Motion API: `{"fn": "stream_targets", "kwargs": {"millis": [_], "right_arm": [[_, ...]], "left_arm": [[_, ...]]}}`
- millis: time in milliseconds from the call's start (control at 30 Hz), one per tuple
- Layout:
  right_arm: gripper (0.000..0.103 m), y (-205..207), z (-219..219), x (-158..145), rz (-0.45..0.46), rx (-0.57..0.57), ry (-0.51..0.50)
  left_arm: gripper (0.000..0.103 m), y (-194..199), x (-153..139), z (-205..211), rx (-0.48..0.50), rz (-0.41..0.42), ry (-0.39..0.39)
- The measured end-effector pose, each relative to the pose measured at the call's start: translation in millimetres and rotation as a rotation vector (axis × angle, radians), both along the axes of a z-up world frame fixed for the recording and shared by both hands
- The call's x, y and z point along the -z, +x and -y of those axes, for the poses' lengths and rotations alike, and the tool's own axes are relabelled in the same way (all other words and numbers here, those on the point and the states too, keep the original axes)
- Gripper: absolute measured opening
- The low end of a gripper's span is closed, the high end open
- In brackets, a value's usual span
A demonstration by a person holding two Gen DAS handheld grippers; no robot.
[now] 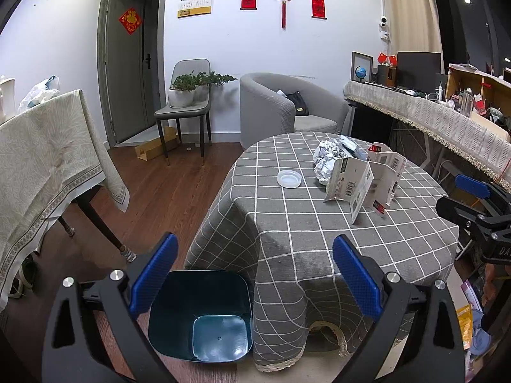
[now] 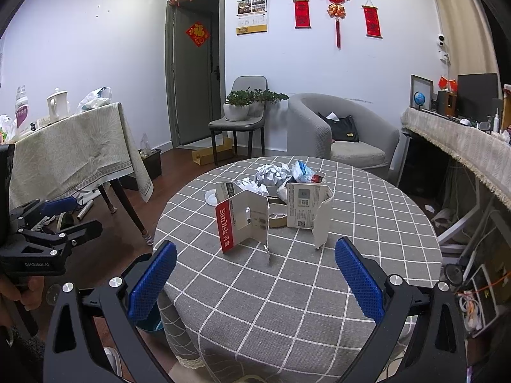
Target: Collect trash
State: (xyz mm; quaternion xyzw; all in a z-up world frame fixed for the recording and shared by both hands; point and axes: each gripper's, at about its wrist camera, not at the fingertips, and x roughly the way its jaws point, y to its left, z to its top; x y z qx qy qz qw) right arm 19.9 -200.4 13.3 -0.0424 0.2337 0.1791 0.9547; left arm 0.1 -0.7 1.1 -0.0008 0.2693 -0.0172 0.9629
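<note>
Tongs, left (image 1: 254, 274) and right (image 2: 255, 276), both spread empty, trash (image 2: 274, 210) on table (image 2: 367, 223).

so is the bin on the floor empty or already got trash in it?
Empty: the left wrist view looks straight into the bin and shows its bare blue bottom.

Both wrist views face round table (image 1: 287, 223), seemingly near

"SanDisk" on red-edged card package (image 2: 241, 221); "GenRobot.AI" on left gripper (image 2: 56, 223)
</note>
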Motion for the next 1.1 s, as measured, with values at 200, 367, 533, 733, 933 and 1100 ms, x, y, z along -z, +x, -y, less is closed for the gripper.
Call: {"fn": "stream_targets", "kwargs": {"millis": [200, 367, 533, 733, 933, 1100], "right_arm": [[0.100, 0.6, -0.2, 0.5, -0.001, 0.002, 0.001], [0.100, -0.8, -0.7, 0.8, 0.000, 0.001, 0.000], [0.100, -1.0, -0.7, 1.6, 0.000, -0.001, -0.005], [0.100, -0.7, -0.8, 1.3, -0.001, 0.000, -0.008], [0.100, -1.3, 3.9, 1.4, -0.002, 0.009, 0.002], [0.100, -0.4, 5.6, 1.5, -0.009, 0.011, -0.001]], "left_arm": [[0.099, 0.0, -0.1, 1.0, 0.003, 0.000, -0.005], [0.099, 0.0, 0.3, 2.7, 0.006, -0.002, -0.004], [0.099, -0.3, 0.9, 1.9, 0.007, -0.001, -0.004], [0.099, -0.5, 0.5, 2.2, 0.016, 0.002, -0.012], [0.099, -0.1, 2.1, 4.5, 0.020, -0.007, -0.009], [0.098, 3.1, 6.2, 4.7, 0.026, -0.029, -0.015]]}}
